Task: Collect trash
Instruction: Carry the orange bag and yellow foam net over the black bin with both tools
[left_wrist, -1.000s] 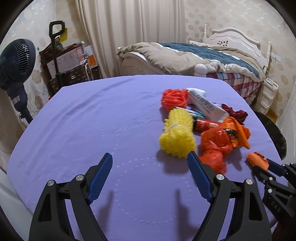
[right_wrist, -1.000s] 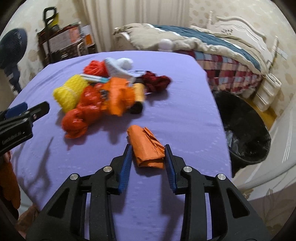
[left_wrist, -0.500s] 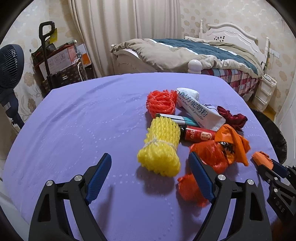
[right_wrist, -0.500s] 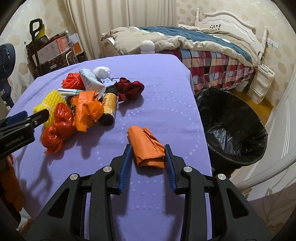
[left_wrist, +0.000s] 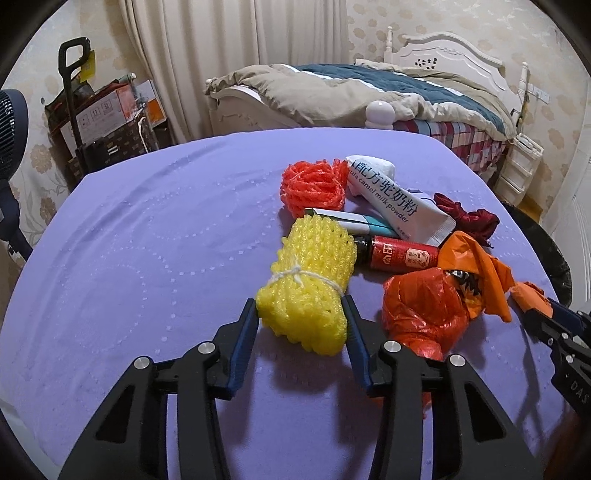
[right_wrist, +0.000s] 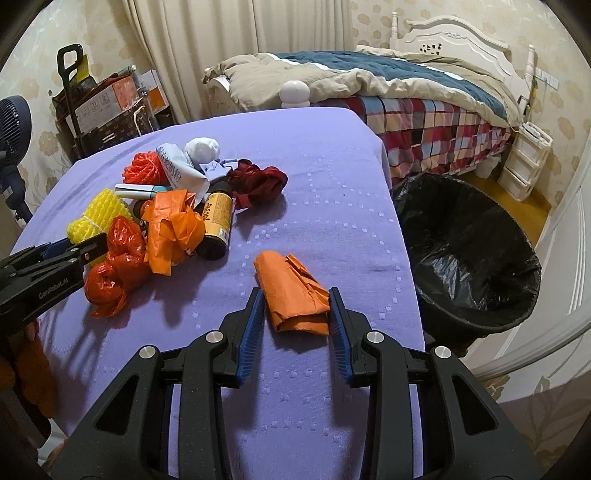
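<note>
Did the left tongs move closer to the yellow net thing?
Yes. The left tongs moved forward over the purple tablecloth and now straddle the yellow foam net.

Since a second ago the left gripper (left_wrist: 301, 325) has advanced to the yellow foam net (left_wrist: 308, 286) and narrowed onto its near end, lower centre of frame; right view now shows the black bin (right_wrist: 476, 254) fully at right

unmade bed (left_wrist: 388, 92), fan (right_wrist: 13, 122) (dark blue), curtains (left_wrist: 236, 62), stacked boxes (left_wrist: 107, 110).
</note>
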